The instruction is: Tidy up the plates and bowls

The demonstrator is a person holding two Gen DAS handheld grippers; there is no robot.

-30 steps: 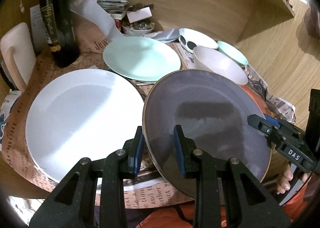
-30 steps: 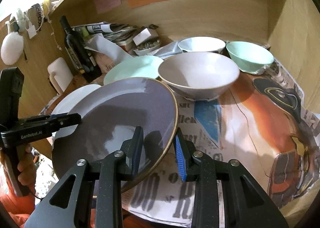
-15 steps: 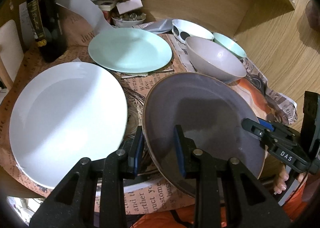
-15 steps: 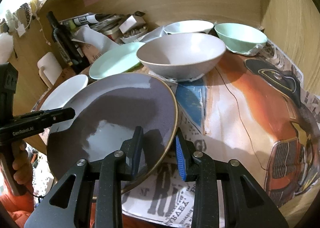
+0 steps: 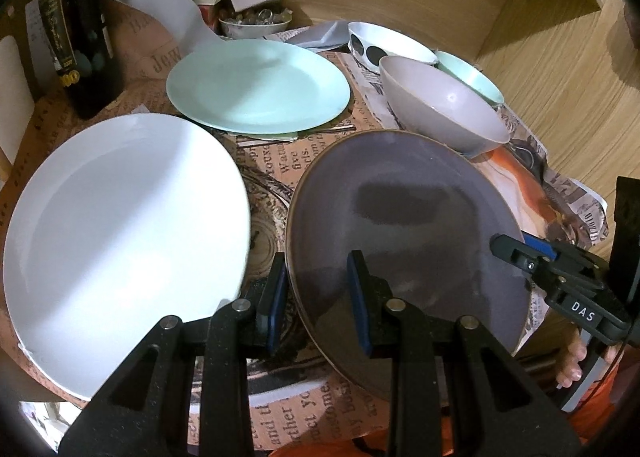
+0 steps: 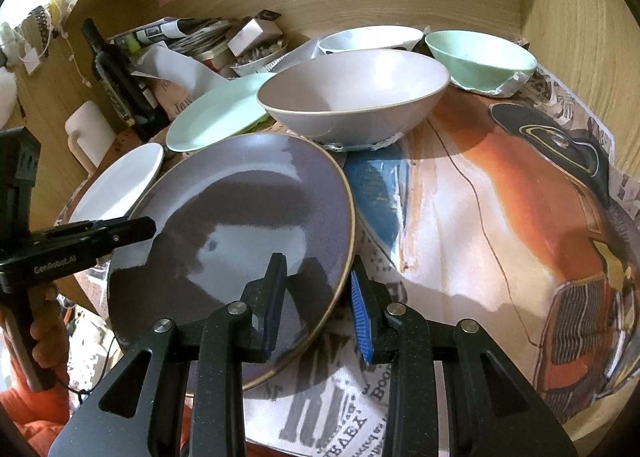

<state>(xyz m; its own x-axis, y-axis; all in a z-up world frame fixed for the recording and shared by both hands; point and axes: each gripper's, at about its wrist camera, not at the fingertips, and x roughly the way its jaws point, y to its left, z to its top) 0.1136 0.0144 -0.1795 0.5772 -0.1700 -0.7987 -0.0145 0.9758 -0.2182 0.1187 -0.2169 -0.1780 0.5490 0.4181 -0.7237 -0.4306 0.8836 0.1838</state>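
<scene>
Round dark grey-purple ceramic plate [image 5: 404,225] held just above newspaper-covered table [image 6: 460,257], left claw [image 5: 318,299] and right claw [image 6: 318,303] each pinching opposite near rims, presumably to keep it level.

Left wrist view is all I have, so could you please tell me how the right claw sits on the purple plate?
Observer: The right claw straddles the purple plate at its near right rim. One finger lies on the top face and the blue-padded one is outside the rim.
Operator: Thank you. Is there room to the plate's right?
Observer: Yes. The newspaper there carries no dishes as far as the wooden side wall.
Operator: And the mint bowl that I can barely see?
Observer: The mint bowl is empty. It rests on crumpled paper, behind and to the right of the grey bowl.
</scene>
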